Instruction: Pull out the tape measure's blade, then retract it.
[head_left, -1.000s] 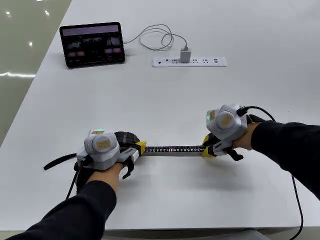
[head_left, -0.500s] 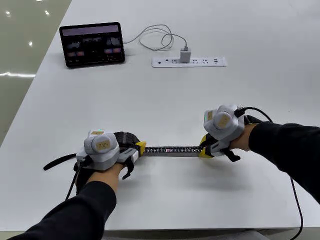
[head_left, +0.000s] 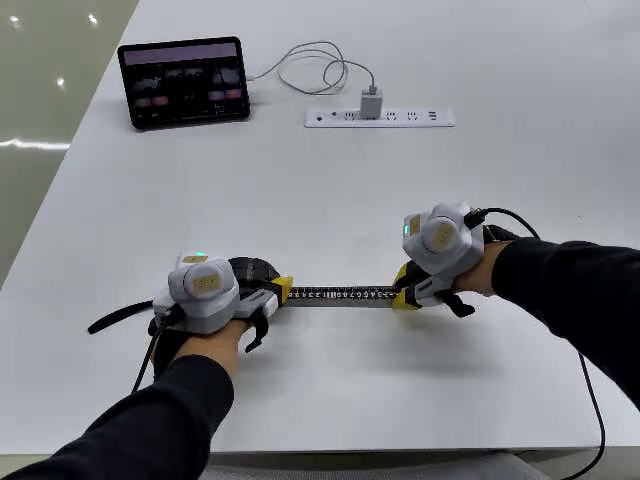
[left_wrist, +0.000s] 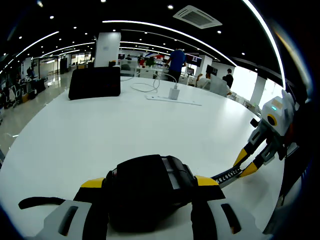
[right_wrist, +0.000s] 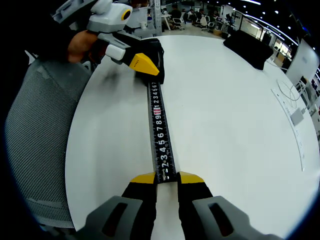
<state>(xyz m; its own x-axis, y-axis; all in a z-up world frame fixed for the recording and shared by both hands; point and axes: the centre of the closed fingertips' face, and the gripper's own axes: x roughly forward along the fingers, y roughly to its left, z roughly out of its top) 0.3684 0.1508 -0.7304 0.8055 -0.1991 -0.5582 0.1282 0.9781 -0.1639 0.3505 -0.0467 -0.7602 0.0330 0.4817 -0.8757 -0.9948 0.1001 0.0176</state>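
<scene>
Head view first: the left gripper (head_left: 272, 295) sits at the near left of the white surface (head_left: 350, 200), fingers clamped around the black tape measure (head_left: 252, 273). The blade (head_left: 340, 294) runs flat to the right, straight across to the right gripper (head_left: 403, 297), whose yellow-tipped fingers are pinching its end. Far back on the surface, a dark tablet (head_left: 183, 82) stands at the left. To its right is a white power strip (head_left: 380, 118) with a charger (head_left: 371, 104) plugged in and its cable looped behind.

Over to the left gripper view: the tape measure (left_wrist: 150, 190) is wedged right between the two fingers (left_wrist: 92, 183), one yellow tip on each side and touching it. The blade (left_wrist: 227, 175) leaves to the right, numbers showing, and meets the right gripper (left_wrist: 247, 162), which grips its end. The tablet (left_wrist: 95, 82) and power strip (left_wrist: 172, 100) stand far off.

Now the right gripper view: the right gripper (right_wrist: 166, 177) has its fingers pressed together on the blade (right_wrist: 159, 130), right at the low numbers. The blade lies flat on the surface and stretches away to the tape measure (right_wrist: 152, 55), held in the left gripper (right_wrist: 142, 62). A grey mesh chair (right_wrist: 40, 135) shows past the surface's edge on the left.
</scene>
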